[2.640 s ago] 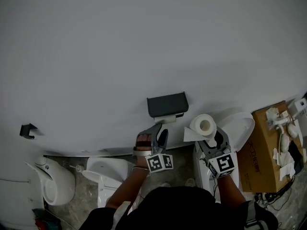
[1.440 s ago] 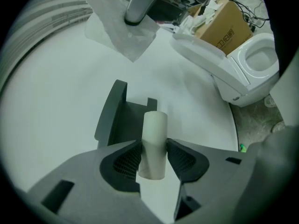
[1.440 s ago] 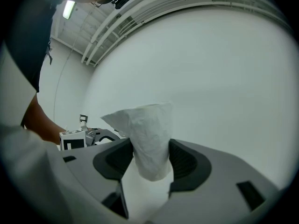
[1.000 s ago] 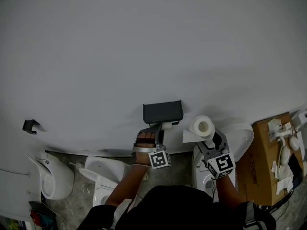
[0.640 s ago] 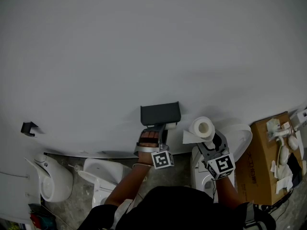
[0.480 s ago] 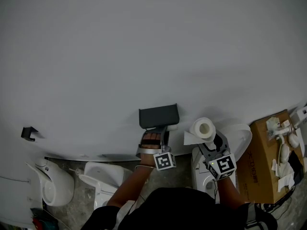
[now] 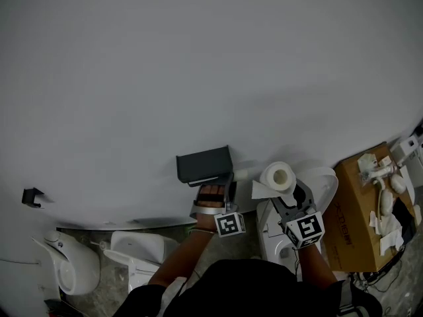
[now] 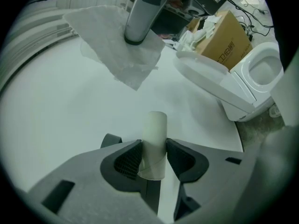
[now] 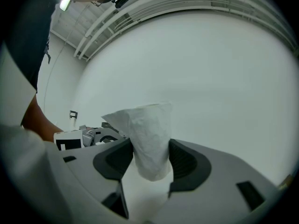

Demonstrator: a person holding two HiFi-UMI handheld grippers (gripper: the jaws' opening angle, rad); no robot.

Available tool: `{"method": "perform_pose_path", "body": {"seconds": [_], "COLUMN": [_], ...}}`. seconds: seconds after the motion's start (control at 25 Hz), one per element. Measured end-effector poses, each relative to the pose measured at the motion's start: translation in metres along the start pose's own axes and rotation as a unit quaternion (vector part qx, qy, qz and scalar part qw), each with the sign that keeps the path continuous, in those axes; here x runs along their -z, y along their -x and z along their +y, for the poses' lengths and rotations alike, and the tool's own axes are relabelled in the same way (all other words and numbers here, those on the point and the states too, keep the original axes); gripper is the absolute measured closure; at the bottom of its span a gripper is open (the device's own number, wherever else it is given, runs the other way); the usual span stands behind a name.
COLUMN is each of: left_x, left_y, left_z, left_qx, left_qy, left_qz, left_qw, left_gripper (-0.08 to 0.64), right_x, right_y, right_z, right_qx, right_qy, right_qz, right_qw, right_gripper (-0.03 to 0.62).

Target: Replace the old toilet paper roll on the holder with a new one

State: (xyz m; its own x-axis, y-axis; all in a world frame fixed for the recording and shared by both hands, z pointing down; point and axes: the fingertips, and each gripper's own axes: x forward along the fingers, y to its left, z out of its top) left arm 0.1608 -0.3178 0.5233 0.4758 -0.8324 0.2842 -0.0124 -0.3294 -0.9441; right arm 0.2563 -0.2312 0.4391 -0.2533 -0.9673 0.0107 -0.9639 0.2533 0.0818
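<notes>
My left gripper pinches the old cardboard tube between its pads, just off the right end of the dark holder on the wall. The tube's long axis runs along the wall, its free end toward the new roll. My right gripper clamps that roll, core hole facing up at the head view, with a loose sheet hanging to its left.
</notes>
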Motion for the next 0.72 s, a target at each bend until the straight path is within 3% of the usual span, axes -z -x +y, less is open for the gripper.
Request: {"method": "perform_pose_path", "body": {"seconds": [0.48, 0.72], "left_x": [-0.047, -0.053], "left_y": [-0.001, 0.010], "left_z": [0.002, 0.018], "left_qx": [-0.005, -0.005], "left_qy": [0.038, 0.136], "left_qz": [-0.062, -0.092], "left_qw": [0.9974, 0.9865], "left_gripper": [0.391, 0.391], "right_x": [0.007, 0.011], "right_y": [0.020, 0.027], "right_z": [-0.026, -0.031], "right_qx": [0.054, 0.071], "right_qy": [-0.007, -0.009], "right_qz": [0.010, 0.016], "right_qw": [0.998, 0.997], "right_gripper": [0.356, 0.356]}}
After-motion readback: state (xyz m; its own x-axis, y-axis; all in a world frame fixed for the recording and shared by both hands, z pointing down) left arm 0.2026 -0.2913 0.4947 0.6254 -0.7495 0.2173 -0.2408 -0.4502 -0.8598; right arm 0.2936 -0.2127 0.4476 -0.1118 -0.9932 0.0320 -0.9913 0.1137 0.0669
